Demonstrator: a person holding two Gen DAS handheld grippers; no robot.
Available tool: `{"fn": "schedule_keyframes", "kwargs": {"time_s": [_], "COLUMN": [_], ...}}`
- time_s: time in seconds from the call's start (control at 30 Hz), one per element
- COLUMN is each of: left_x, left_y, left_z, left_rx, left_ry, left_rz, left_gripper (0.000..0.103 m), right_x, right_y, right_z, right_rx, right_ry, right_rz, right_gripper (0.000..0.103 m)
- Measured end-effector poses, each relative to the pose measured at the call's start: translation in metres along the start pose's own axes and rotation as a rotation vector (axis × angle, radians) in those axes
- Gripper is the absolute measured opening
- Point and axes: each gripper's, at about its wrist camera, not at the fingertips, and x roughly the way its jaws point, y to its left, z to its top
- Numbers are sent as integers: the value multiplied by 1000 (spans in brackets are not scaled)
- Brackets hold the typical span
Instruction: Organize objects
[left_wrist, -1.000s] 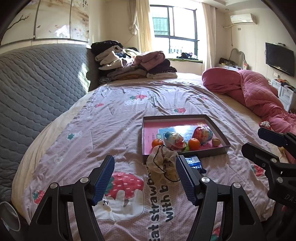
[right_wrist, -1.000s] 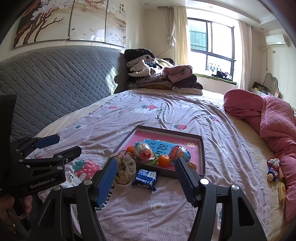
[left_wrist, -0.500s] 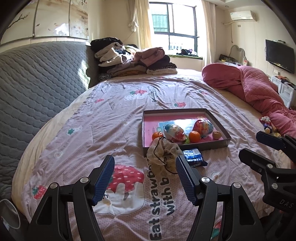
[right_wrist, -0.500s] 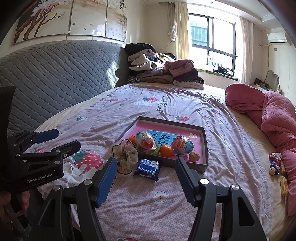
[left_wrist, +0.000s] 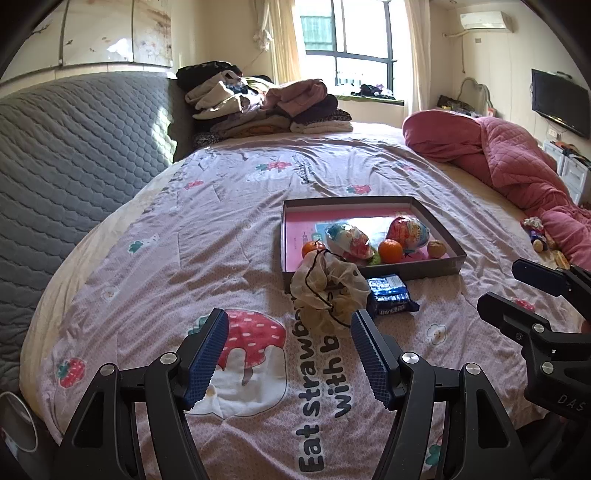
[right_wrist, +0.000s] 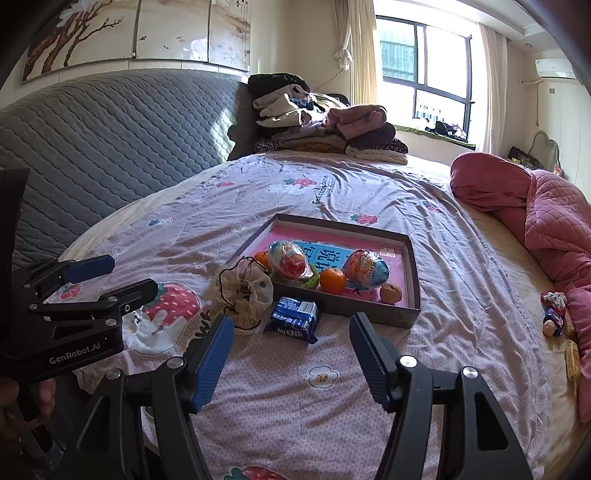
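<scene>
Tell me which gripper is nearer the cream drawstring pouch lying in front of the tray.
Left. The left gripper hangs open just short of the cream drawstring pouch, its right finger nearly level with it. The right gripper faces the blue snack packet instead.

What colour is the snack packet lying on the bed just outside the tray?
Blue with white lettering: the snack packet shows best in the right wrist view, in front of the tray.

My left claw (left_wrist: 288, 347) is showing matt black plastic arms and ribbed blue pads, with shiny metal screws. The bedspread (left_wrist: 207, 236) is looking like soft, wrinkled printed cloth. The pouch (left_wrist: 327, 291) is sheer, crinkled fabric with a black cord. The blue snack packet (right_wrist: 293, 319) is gleaming glossy, and the tray (right_wrist: 415, 280) is looking like matt cardboard.
</scene>
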Motion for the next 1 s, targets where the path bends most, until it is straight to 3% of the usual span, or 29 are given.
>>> {"fn": "schedule_keyframes", "kwargs": {"time_s": [1.0], "left_x": [38], "left_y": [-4], "left_z": [-22], "left_rx": [12], "left_ry": [85], "left_rz": [11], "left_gripper": [70], "right_x": [37], "right_y": [-5], "right_z": [-21], "right_rx": [16], "right_ry": [80], "right_rz": [4], "right_gripper": [65]}}
